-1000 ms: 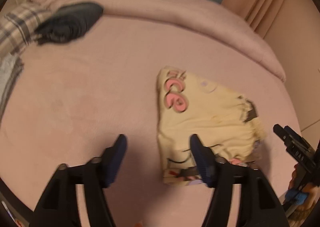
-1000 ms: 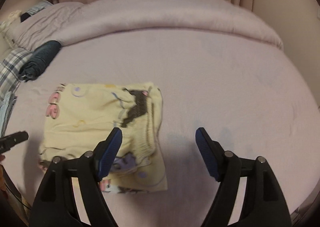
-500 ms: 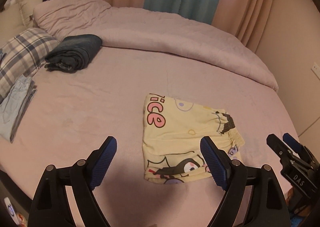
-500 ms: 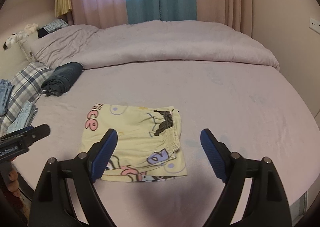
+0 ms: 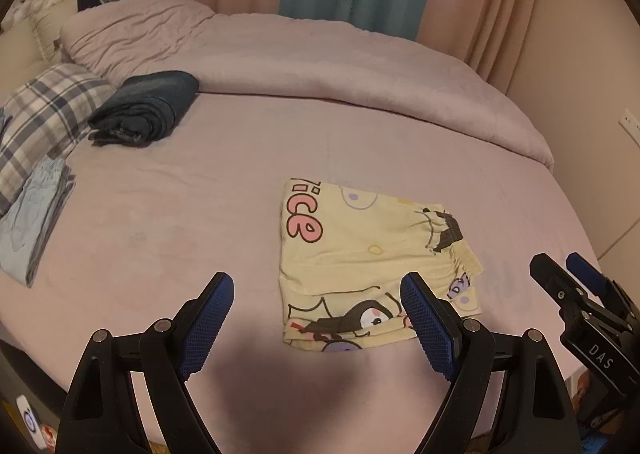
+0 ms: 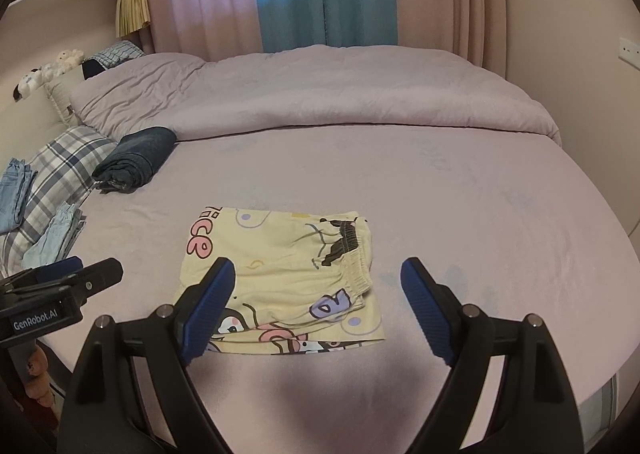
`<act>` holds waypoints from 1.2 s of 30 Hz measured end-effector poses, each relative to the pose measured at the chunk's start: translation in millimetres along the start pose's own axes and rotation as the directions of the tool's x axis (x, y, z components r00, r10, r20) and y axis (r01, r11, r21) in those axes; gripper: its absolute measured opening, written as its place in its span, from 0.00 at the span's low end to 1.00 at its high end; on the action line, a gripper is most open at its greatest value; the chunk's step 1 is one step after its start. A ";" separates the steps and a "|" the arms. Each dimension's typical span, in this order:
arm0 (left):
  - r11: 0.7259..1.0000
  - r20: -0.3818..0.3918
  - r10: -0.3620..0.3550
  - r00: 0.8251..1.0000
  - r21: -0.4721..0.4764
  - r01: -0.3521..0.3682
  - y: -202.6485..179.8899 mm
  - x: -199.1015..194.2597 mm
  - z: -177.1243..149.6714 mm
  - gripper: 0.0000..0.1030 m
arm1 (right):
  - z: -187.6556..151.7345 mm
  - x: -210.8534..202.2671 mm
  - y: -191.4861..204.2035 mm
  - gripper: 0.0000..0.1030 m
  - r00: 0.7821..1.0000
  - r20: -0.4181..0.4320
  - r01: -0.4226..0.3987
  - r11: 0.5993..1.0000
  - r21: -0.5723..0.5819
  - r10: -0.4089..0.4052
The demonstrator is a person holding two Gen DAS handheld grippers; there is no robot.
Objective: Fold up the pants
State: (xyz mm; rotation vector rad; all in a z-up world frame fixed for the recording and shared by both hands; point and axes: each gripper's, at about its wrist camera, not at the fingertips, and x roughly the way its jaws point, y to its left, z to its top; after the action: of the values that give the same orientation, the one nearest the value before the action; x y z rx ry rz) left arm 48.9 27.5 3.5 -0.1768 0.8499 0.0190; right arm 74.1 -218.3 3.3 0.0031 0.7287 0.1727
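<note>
Left wrist view, from left to right. Folded light-blue garments (image 5: 34, 222) lie at the left edge of the bed (image 5: 200, 206), overlapping a plaid pillow (image 5: 44, 114); just right of the pillow rests a rolled dark navy garment (image 5: 146, 108). A heaped pale-lilac duvet (image 5: 320, 70) runs along the far edge. The left gripper (image 5: 316, 296) hangs above the near edge with its jaws spread wide and nothing between the blue pads (image 5: 208, 318). The folded pale-yellow cartoon-print pants (image 5: 360, 250) lie flat right of the bed's centre, toward the near edge, elastic waistband on the right side. At the far right edge of the frame the right gripper (image 5: 560, 274) appears, clear of the cloth.

Right wrist view: the left gripper (image 6: 80, 274) enters at the left; the pants (image 6: 280, 266) lie near the near edge; the right gripper (image 6: 316, 286) stands wide apart above them, holding nothing.
</note>
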 end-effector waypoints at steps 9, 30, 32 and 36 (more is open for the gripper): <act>1.000 0.000 0.005 1.000 0.008 -0.005 -0.1 -1.3 -0.3 0.83 | -1.5 0.4 4.7 0.83 1.000 -0.008 0.016 1.000 -0.001 -0.016; 0.999 -0.008 0.002 1.000 0.036 -0.002 -9.9 -2.9 -4.2 0.83 | -5.8 -1.5 8.8 0.83 0.999 -0.010 0.046 0.999 0.000 -0.046; 0.999 -0.008 0.004 1.000 0.035 -0.004 -10.5 -3.2 -4.6 0.83 | -6.2 -1.4 8.4 0.83 0.999 -0.013 0.047 0.999 0.001 -0.047; 0.999 -0.006 0.001 1.000 0.043 -0.001 -10.8 -3.4 -4.6 0.83 | -7.3 -1.8 7.5 0.83 0.998 -0.017 0.052 0.999 0.004 -0.052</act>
State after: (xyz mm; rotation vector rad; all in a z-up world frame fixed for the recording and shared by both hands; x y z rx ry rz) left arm 44.1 16.3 4.7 -0.1364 0.8555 0.0013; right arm 66.7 -211.5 -0.5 -0.0135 0.7456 0.1217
